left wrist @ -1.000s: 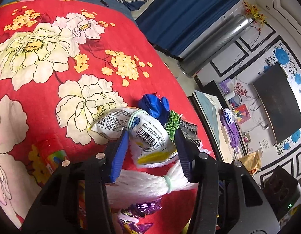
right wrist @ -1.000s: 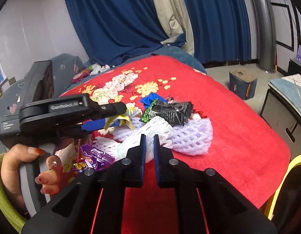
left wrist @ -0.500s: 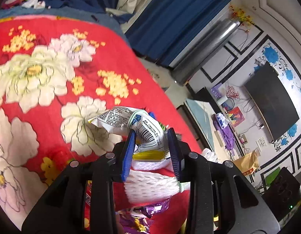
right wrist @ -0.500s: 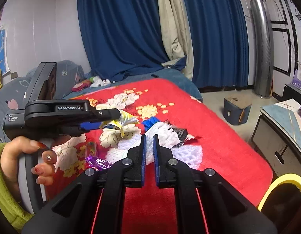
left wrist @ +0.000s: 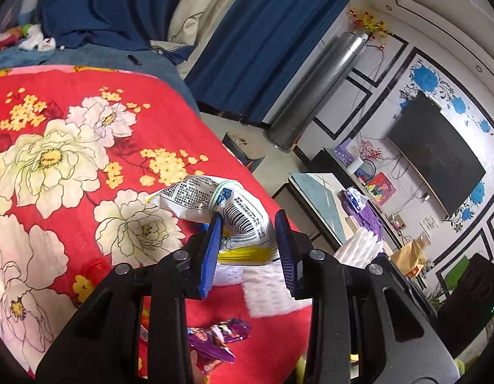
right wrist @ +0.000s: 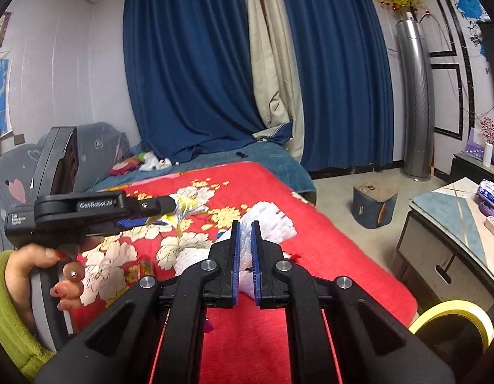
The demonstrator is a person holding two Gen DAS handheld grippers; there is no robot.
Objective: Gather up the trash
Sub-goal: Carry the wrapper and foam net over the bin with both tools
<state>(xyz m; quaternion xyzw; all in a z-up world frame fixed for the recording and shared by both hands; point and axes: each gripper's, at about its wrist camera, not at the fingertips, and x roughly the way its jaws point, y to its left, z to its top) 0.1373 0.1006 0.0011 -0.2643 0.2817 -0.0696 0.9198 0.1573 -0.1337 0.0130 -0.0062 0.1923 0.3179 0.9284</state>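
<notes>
My left hand-held gripper (left wrist: 248,240) is clamped on a white snack bag (left wrist: 214,208), its blue pads pressing the bag's barcode end from both sides. The rest of the bag sticks out ahead of the fingertips, clear of the red floral bed (left wrist: 70,160). This gripper tilts downward toward the bed. Below and behind its fingers lie a purple wrapper (left wrist: 221,339) and a white foam net (left wrist: 269,291) on the cover.

From the right wrist view I see the left hand (right wrist: 45,275), in a green sleeve (right wrist: 10,313), wrapped around the gripper's handle, holding it roughly level out to the left of my right hand-held gripper (right wrist: 243,233), with the bag at its tip.

My right hand-held gripper is nearly shut, pinching a white foam net (right wrist: 272,217) between its pads. The net bunches up just beyond the fingertips, raised above the bed. This gripper points slightly downward over the bed. A yellow-rimmed bin (right wrist: 455,316) sits low to its right.
</notes>
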